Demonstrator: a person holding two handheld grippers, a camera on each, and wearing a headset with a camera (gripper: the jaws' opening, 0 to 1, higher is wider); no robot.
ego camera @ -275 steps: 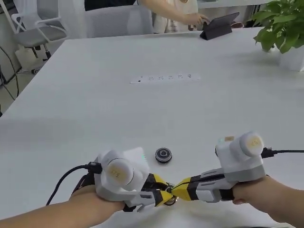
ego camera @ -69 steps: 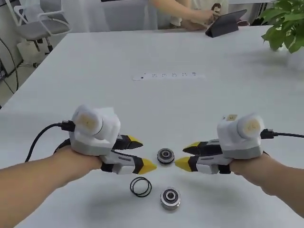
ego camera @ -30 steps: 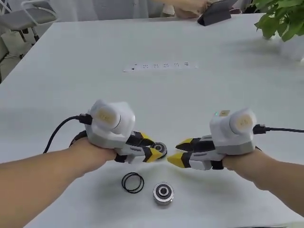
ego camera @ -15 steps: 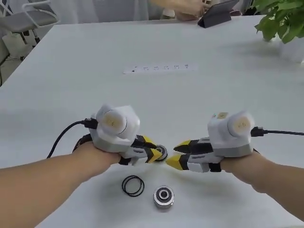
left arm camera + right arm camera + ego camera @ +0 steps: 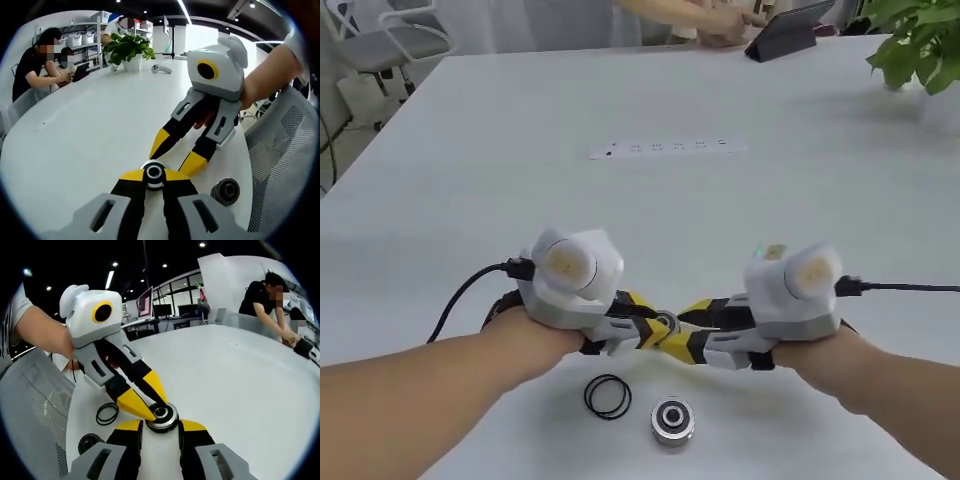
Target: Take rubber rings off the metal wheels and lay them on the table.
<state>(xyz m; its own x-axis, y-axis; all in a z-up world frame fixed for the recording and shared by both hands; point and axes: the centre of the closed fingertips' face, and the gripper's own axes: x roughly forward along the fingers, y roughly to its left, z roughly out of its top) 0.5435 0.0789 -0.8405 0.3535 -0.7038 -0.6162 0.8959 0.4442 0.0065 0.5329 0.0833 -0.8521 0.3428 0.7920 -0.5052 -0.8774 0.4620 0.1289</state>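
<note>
A small metal wheel (image 5: 666, 322) with a dark rubber ring around it sits between the yellow tips of my left gripper (image 5: 154, 176), which is shut on it. My right gripper (image 5: 161, 426) faces it from the other side, open, with its tips on either side of the same wheel (image 5: 162, 416). In the head view the left gripper (image 5: 655, 328) and right gripper (image 5: 688, 336) meet tip to tip above the table. Two thin black rubber rings (image 5: 608, 396) lie overlapped on the white table (image 5: 520, 200). A second wheel (image 5: 672, 420) rests beside them.
A white power strip (image 5: 665, 148) lies mid-table. A potted plant (image 5: 920, 40) and a tablet (image 5: 790, 30) stand at the far end, where people sit. A mesh chair (image 5: 280, 150) is close behind the near table edge.
The left gripper has reached the wheel that lay between the grippers and shut on it. The right gripper has moved in to meet it. Rings and second wheel have stayed put.
</note>
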